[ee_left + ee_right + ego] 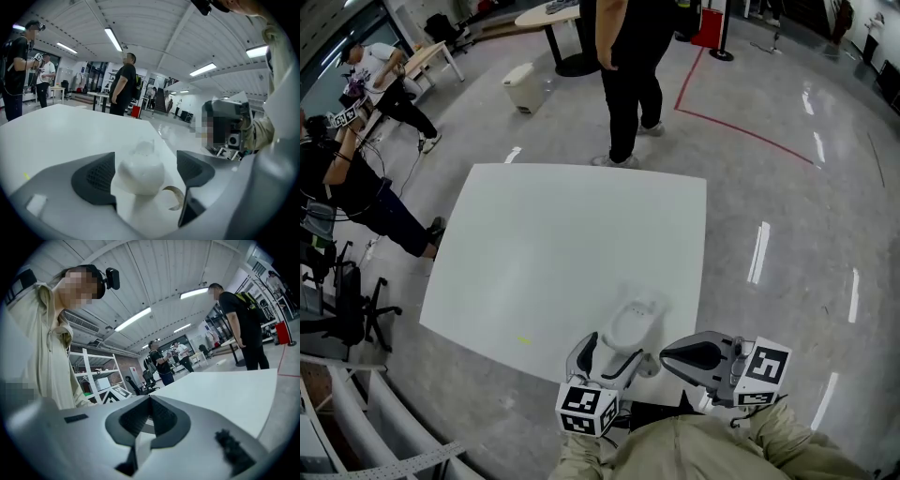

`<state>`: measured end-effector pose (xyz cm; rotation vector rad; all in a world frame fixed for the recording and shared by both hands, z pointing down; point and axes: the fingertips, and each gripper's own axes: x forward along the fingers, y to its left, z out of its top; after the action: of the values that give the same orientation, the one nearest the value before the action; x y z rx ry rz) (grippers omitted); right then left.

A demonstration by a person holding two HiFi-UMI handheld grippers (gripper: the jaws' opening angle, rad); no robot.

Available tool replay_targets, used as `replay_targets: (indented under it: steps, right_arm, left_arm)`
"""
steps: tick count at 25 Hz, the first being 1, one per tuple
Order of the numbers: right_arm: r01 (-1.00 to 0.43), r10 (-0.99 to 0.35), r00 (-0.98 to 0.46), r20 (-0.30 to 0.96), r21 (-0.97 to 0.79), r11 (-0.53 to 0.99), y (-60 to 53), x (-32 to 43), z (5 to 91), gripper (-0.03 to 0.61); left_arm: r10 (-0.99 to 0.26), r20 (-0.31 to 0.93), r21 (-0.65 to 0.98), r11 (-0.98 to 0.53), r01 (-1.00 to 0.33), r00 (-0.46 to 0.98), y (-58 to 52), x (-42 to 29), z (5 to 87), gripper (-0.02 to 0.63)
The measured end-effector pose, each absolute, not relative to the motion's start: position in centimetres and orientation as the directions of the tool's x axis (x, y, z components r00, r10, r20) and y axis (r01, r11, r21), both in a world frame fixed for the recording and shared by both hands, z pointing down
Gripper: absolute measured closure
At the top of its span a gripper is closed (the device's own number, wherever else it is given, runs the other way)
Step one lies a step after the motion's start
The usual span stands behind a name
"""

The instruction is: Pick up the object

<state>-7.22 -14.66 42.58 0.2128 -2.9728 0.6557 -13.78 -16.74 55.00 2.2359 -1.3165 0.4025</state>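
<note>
A white rounded object (634, 322) with a clear piece at its far end lies on the white table (562, 234), close to the near edge. My left gripper (606, 360) is open, and its dark fingers (96, 177) stand on either side of the white object (139, 174), which sits between them in the left gripper view. The right pad is clearly apart from it. A small tan curved piece (176, 197) lies next to the object. My right gripper (667, 356) is shut with nothing in it, just right of the object at the table's near edge; its pads (150, 414) meet.
A person in black (628, 75) stands at the table's far edge. More people and office chairs (347, 309) are at the left. A pale bin (520, 86) and a round table (553, 19) stand beyond. A tiny yellow mark (523, 339) is on the tabletop.
</note>
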Motion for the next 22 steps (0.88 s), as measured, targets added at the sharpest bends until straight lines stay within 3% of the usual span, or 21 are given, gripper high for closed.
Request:
replay_targets:
  steps: [3, 7, 17, 22]
  right_arm:
    - [-0.152, -0.112, -0.987, 0.116, -0.426, 0.892, -15.3, -7.5, 43.0, 0.575]
    - [-0.157, -0.117, -0.986, 0.118, -0.442, 0.883, -16.4, -7.2, 43.4, 0.575]
    - [-0.169, -0.131, -0.985, 0.114, -0.463, 0.870, -17.9, -6.8, 43.7, 0.575]
    - [-0.163, -0.128, -0.986, 0.108, -0.453, 0.876, -17.9, -6.5, 43.0, 0.575]
  left_arm:
    - [-0.692, 0.551, 0.240, -0.405, -0.882, 0.467, -18.3, -13.7, 58.1, 0.149]
    - [-0.642, 0.608, 0.194, -0.451, -0.871, 0.467, -19.5, -12.5, 60.8, 0.109]
    - [-0.586, 0.671, 0.145, -0.498, -0.855, 0.455, -19.8, -11.5, 62.7, 0.087]
    - [-0.650, 0.590, 0.230, -0.433, -0.872, 0.478, -20.3, -11.8, 60.2, 0.092]
